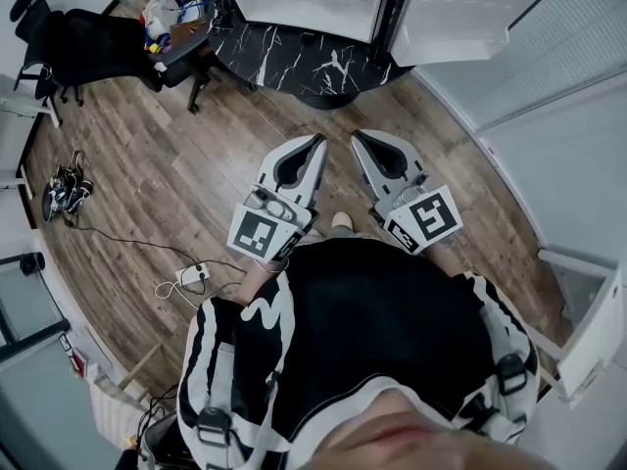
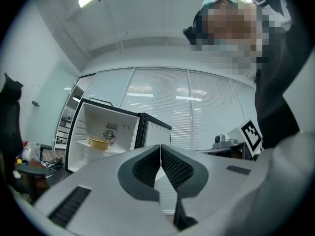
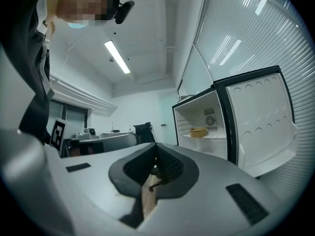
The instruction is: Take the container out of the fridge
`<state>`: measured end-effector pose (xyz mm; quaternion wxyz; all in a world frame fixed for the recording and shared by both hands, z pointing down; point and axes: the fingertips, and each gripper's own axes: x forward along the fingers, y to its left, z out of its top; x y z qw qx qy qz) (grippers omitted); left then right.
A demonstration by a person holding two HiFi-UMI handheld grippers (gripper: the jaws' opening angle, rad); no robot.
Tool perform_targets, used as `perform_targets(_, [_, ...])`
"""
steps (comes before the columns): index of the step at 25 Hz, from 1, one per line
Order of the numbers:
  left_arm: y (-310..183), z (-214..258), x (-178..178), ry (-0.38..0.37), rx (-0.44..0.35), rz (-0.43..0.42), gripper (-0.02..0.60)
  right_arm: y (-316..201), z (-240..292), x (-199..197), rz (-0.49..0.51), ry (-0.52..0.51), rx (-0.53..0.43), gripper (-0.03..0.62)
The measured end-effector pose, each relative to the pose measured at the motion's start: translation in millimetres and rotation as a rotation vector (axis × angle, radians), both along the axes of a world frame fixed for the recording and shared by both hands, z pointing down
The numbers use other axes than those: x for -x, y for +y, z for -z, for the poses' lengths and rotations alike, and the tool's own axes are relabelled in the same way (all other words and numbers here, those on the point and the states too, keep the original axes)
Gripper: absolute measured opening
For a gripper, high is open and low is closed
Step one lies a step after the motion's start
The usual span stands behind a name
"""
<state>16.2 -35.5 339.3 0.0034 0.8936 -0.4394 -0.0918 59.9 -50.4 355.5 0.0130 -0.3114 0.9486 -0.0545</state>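
The floor (image 1: 176, 155) was made of wood planks, brown and matt, with grain lines. Under the fridge (image 1: 313, 3) lay a black slab (image 1: 284, 57) with white veins like marble, and it looked shiny. The fridge was smooth white plastic inside. The container (image 2: 98, 142) in it looked like smooth yellow plastic. The left gripper (image 1: 318, 143) and the right gripper (image 1: 357, 137) had smooth, matt, pale grey plastic shells. Their fingers (image 2: 174, 167) had dark pads with a rough, ribbed face. The person's top (image 1: 382, 321) was soft black cloth with white stripes.

A black chair (image 1: 98, 37) stands on the wood-plank floor (image 1: 176, 164).
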Motion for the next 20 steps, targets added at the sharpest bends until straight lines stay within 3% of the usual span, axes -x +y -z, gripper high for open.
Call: perform_targets(20, [-17.3,-4.4,15.4,-0.01,-0.007,0.018,0.011,-20.4,-7.2,9.6,0.001,0.014,0.013,0.011])
